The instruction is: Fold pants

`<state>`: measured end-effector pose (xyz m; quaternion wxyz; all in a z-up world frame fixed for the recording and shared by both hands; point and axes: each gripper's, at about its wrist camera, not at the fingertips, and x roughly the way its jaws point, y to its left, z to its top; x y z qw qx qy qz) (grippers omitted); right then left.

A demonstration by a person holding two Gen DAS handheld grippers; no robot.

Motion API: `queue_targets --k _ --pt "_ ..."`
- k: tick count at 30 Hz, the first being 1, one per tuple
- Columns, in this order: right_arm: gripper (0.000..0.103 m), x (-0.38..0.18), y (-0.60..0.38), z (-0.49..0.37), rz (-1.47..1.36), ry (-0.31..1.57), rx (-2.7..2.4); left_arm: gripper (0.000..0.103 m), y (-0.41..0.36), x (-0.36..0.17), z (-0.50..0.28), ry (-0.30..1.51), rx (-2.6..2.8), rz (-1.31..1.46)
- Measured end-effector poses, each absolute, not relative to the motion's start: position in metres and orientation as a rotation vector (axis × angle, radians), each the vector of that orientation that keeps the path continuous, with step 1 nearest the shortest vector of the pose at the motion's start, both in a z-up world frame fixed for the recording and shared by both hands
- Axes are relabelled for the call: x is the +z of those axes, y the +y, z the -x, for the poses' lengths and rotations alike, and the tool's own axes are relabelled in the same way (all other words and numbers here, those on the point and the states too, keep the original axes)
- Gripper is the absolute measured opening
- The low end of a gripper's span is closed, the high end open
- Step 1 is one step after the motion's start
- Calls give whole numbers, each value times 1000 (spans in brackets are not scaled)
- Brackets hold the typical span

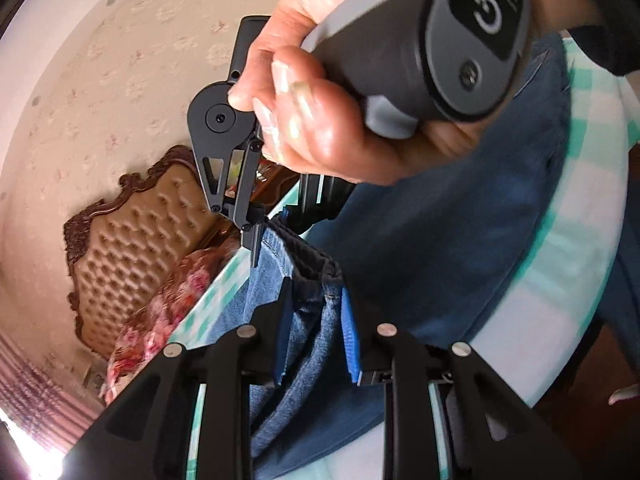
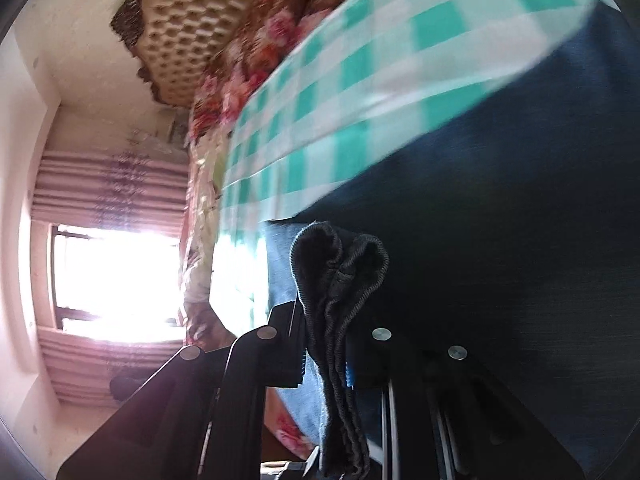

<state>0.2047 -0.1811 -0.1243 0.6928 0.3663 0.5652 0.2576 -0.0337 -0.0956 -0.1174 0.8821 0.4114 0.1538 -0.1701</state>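
Observation:
The pants [image 1: 460,232] are dark blue denim with a lighter inside and a black ribbed waistband [image 1: 310,260], lying over a green-and-white checked cloth [image 1: 576,216]. My left gripper [image 1: 316,300] is shut on the waistband edge, blue pads on either side of the fabric. In the left wrist view, the right gripper [image 1: 256,248], held by a hand [image 1: 320,120], pinches the same waistband farther along. In the right wrist view, the right gripper [image 2: 324,344] is shut on the bunched black waistband [image 2: 340,272], with the dark pants [image 2: 500,240] spread to its right.
A tufted brown headboard [image 1: 136,248] and floral bedding [image 1: 160,312] stand behind the checked surface [image 2: 360,80]. A bright window [image 2: 116,280] with striped pink curtains shows in the right wrist view. The walls have pale patterned wallpaper [image 1: 120,60].

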Motion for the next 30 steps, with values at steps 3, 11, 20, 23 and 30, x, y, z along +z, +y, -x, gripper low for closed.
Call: queue_targets --k 3,11,20,23,30 --pt "16 -142 -199 -202 -824 1285 535 23 -116 -126 34 341 -383 -859" --pt "54 -170 -227 -200 -876 1261 528 25 -138 -157 33 377 -367 -912" --pt "57 -162 -222 -197 -796 1225 521 46 -137 -154 27 426 -311 -876" --pt "57 -154 -212 -195 -695 1214 486 45 -140 -154 21 448 -324 -864" --pt "53 -146 -194 -192 -506 1188 398 28 -136 -159 21 474 -380 -822"
